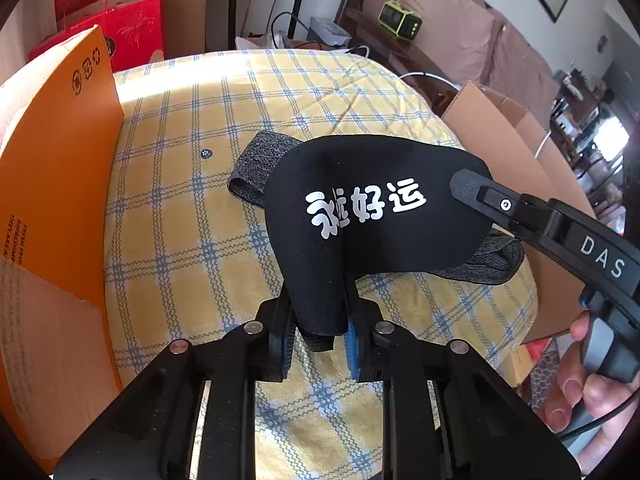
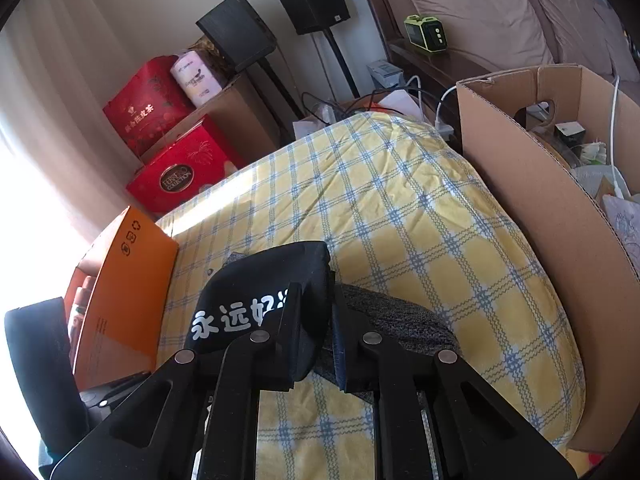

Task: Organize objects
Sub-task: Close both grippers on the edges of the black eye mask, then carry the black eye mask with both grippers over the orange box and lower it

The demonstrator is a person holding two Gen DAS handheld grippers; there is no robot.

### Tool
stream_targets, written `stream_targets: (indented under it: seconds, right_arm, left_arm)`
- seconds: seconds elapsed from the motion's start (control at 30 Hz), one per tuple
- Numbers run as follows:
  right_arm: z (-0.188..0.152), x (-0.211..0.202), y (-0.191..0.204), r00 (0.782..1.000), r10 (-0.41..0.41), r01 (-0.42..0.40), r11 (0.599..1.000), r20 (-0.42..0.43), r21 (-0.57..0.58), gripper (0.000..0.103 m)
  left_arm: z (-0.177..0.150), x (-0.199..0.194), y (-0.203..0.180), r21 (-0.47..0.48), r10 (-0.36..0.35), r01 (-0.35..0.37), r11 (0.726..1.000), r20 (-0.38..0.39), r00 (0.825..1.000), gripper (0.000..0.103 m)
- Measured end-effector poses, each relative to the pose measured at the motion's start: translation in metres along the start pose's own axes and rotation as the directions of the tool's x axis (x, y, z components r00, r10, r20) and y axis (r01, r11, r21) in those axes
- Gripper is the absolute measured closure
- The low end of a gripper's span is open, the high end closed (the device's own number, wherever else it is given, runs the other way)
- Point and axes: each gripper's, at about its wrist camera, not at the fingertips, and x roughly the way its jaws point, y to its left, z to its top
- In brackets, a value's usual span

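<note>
A black eye mask (image 1: 360,208) with white Chinese lettering and a grey elastic strap (image 1: 256,168) hangs just above the yellow plaid cloth (image 1: 192,248). My left gripper (image 1: 320,332) is shut on the mask's near end. My right gripper (image 1: 468,184) reaches in from the right and is shut on the mask's other end. In the right wrist view the right gripper (image 2: 316,344) pinches the mask (image 2: 256,300), and the grey strap (image 2: 400,320) trails to the right on the cloth.
An orange cardboard box (image 1: 52,208) stands at the left edge of the cloth; it also shows in the right wrist view (image 2: 124,296). A brown open carton (image 2: 540,200) with clutter stands at the right. Red gift boxes (image 2: 180,168), speakers and a sofa lie beyond.
</note>
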Motion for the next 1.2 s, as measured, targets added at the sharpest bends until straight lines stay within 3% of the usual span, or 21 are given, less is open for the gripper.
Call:
stream_targets:
  seconds: [0.33, 0.77, 1.2]
  right_arm:
    - [0.011, -0.055, 0.022, 0.996, 0.03, -0.027, 0.999, 0.09, -0.04, 0.091]
    - [0.01, -0.104, 0.071, 0.983, 0.096, -0.077, 0.989, 0.154, -0.127, 0.091]
    - [0.004, -0.077, 0.163, 0.976, 0.207, -0.181, 0.945, 0.068, -0.271, 0.091]
  left_arm:
    - [0.004, -0.057, -0.004, -0.021, -0.111, 0.113, 0.993, 0.086, 0.99, 0.087]
    - [0.001, -0.133, 0.008, 0.014, -0.114, 0.114, 0.993, 0.189, 0.975, 0.087]
    - [-0.008, -0.182, 0.085, -0.068, 0.002, 0.013, 0.998, 0.22, 0.975, 0.087]
